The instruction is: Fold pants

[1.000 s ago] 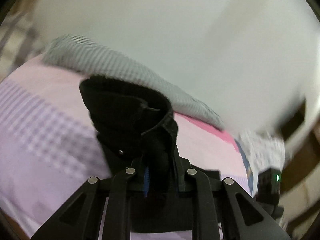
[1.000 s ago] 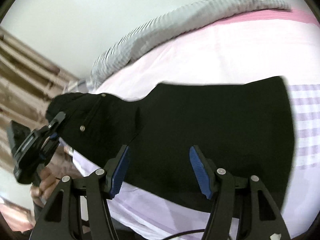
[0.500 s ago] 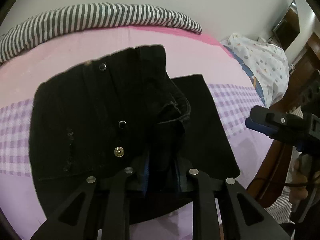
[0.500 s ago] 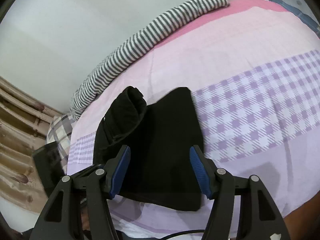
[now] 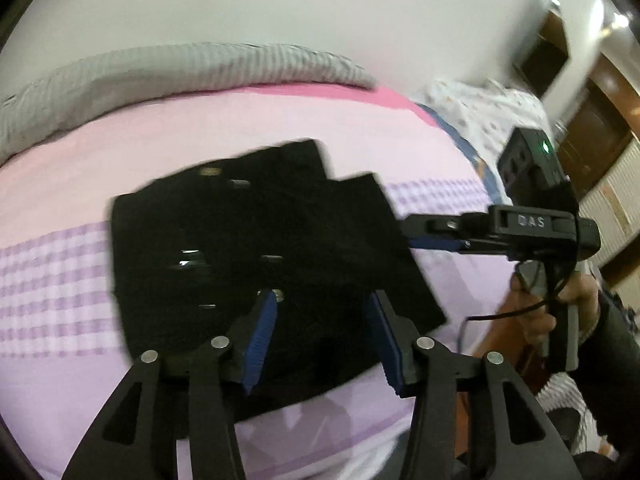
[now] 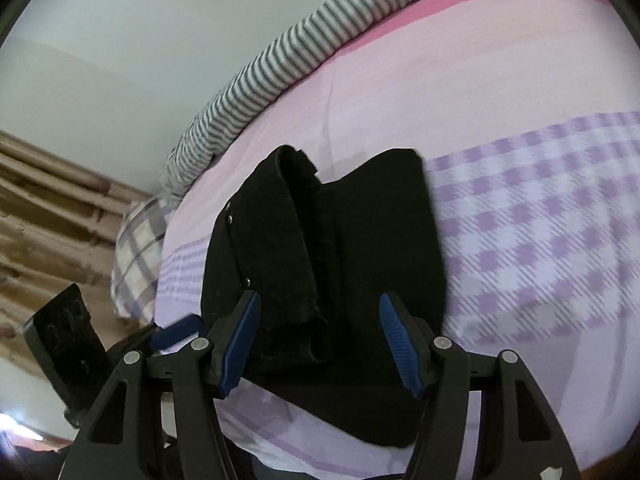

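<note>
The black pants [image 5: 256, 248] lie folded into a compact stack on the pink and purple checked bed sheet [image 5: 60, 280]. They also show in the right wrist view [image 6: 340, 248], with the waistband fold on top. My left gripper [image 5: 320, 320] is open and empty, just above the near edge of the stack. My right gripper [image 6: 320, 320] is open and empty over the pants' near end. In the left wrist view the right gripper [image 5: 436, 236] reaches in from the right beside the stack's edge.
A grey striped bolster [image 5: 180, 68] lies along the far side of the bed, also in the right wrist view [image 6: 304, 56]. A checked pillow [image 6: 136, 248] sits at the left end. A spotted white cover [image 5: 488, 116] and wooden furniture [image 5: 592, 128] stand to the right.
My left gripper has let go of the waistband and opened; the pants now rest flat on the stack. The right gripper has moved close to the stack's right edge.
</note>
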The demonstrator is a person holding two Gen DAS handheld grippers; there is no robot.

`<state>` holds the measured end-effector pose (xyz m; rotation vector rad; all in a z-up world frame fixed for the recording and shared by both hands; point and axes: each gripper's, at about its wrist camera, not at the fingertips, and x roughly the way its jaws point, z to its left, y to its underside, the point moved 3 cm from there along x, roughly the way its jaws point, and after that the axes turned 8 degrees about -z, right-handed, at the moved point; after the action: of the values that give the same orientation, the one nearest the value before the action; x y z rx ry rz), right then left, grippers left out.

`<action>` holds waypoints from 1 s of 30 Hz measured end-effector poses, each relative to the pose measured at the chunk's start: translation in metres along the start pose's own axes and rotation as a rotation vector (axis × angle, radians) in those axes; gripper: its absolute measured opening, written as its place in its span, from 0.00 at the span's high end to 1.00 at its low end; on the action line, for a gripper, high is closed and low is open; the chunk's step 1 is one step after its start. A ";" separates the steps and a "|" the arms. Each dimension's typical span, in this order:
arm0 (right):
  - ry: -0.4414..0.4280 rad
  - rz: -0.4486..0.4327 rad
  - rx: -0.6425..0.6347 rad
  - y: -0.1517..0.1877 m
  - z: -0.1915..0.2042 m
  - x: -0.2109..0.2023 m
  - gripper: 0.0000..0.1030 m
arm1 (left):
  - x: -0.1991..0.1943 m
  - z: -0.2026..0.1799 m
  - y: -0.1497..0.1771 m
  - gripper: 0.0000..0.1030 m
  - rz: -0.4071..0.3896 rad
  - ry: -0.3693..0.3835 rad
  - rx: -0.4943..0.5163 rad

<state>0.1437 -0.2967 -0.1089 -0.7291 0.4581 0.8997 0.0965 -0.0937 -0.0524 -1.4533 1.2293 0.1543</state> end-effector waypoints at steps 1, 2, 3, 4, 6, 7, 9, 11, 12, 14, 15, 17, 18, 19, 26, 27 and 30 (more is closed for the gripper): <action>-0.015 0.022 0.004 -0.003 0.000 0.007 0.42 | -0.003 0.012 0.002 0.52 -0.003 -0.026 -0.025; -0.030 0.039 0.005 -0.005 0.000 0.013 0.42 | -0.003 0.024 0.002 0.52 -0.002 -0.046 -0.051; -0.040 0.054 0.008 -0.007 0.000 0.020 0.42 | -0.002 0.035 0.004 0.52 0.002 -0.063 -0.079; -0.051 0.068 0.012 -0.009 0.001 0.025 0.42 | -0.002 0.044 0.006 0.52 0.010 -0.076 -0.105; -0.074 0.097 0.023 -0.013 -0.002 0.035 0.42 | 0.001 0.055 0.012 0.52 0.029 -0.090 -0.123; -0.067 0.103 0.027 -0.016 -0.004 0.038 0.42 | 0.002 0.060 0.016 0.52 0.040 -0.096 -0.129; -0.064 0.120 0.017 -0.018 -0.008 0.041 0.42 | 0.004 0.064 0.024 0.52 0.053 -0.090 -0.129; -0.058 0.138 -0.004 -0.020 -0.013 0.042 0.42 | 0.006 0.065 0.030 0.52 0.061 -0.083 -0.115; -0.065 0.148 -0.009 -0.021 -0.014 0.045 0.42 | 0.009 0.062 0.031 0.52 0.068 -0.080 -0.107; -0.065 0.167 -0.020 -0.023 -0.016 0.051 0.42 | 0.016 0.059 0.035 0.52 0.090 -0.072 -0.098; -0.076 0.181 -0.024 -0.023 -0.017 0.057 0.42 | 0.018 0.059 0.037 0.52 0.096 -0.072 -0.094; -0.100 0.187 -0.037 -0.026 -0.014 0.063 0.42 | 0.021 0.057 0.038 0.52 0.103 -0.074 -0.084; -0.109 0.196 -0.040 -0.028 -0.013 0.066 0.42 | 0.022 0.057 0.038 0.52 0.104 -0.072 -0.085; -0.128 0.209 -0.041 -0.029 -0.010 0.070 0.41 | 0.022 0.058 0.038 0.51 0.104 -0.065 -0.092; -0.278 0.298 -0.007 -0.020 0.006 0.097 0.45 | 0.024 0.061 0.036 0.51 0.104 -0.052 -0.108; -0.251 0.283 -0.033 -0.018 0.010 0.101 0.51 | 0.024 0.061 0.037 0.50 0.103 -0.053 -0.106; -0.201 0.243 -0.015 -0.015 0.017 0.099 0.73 | 0.023 0.061 0.037 0.50 0.102 -0.052 -0.106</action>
<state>0.2124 -0.2367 -0.1548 -0.5967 0.3661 1.1933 0.1123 -0.0510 -0.1120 -1.4688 1.2690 0.3287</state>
